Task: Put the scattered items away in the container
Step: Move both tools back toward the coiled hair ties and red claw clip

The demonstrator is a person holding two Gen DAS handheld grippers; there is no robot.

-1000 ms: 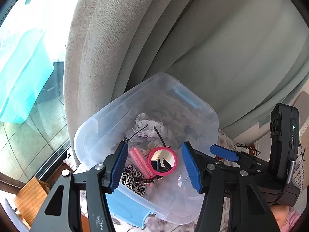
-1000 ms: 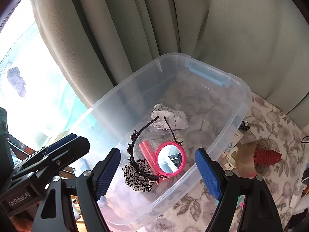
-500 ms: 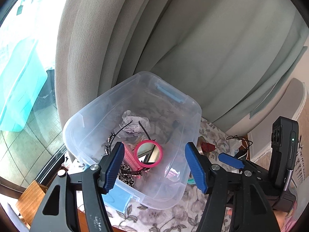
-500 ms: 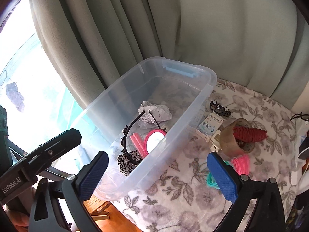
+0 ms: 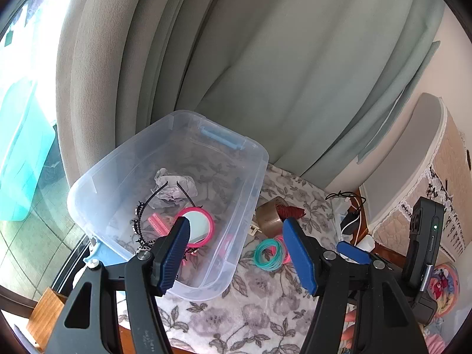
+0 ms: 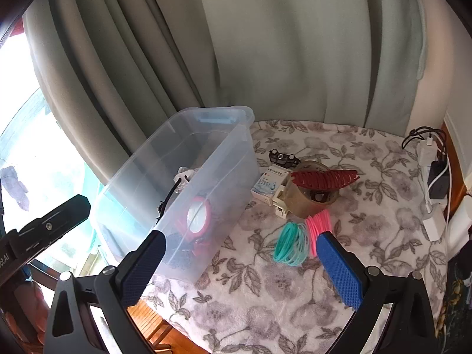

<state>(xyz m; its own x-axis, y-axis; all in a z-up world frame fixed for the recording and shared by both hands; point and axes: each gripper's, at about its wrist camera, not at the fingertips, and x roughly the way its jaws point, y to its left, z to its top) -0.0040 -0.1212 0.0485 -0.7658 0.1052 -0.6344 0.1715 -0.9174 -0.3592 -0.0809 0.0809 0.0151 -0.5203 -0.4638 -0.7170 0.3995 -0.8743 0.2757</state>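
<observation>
A clear plastic bin (image 5: 253, 177) (image 6: 236, 153) stands at the table's left. It holds a pink mirror (image 5: 200, 225) (image 6: 197, 214), a black headband (image 5: 153, 197), a pink comb (image 5: 157, 224) and crumpled paper (image 5: 174, 185). On the floral cloth beside it lie teal bands (image 6: 290, 243) (image 5: 267, 254), pink bands (image 6: 317, 227), a tape roll (image 6: 306, 203) with a red hair clip (image 6: 324, 178) on it, a small box (image 6: 268, 183) and a black clip (image 6: 281, 157). My left gripper (image 5: 237, 255) is open and empty above the bin's near corner. My right gripper (image 6: 240, 268) is open and empty, close to the bands.
Grey-green curtains (image 6: 265, 44) hang behind the table. A power strip with chargers and cables (image 6: 433, 177) lies along the right edge. A window is at the left. The table's wooden edge (image 6: 147, 318) shows at the front left.
Both grippers have pulled back from over the bin and swung right. The loose items on the cloth have come into view. Both stay open and empty.
</observation>
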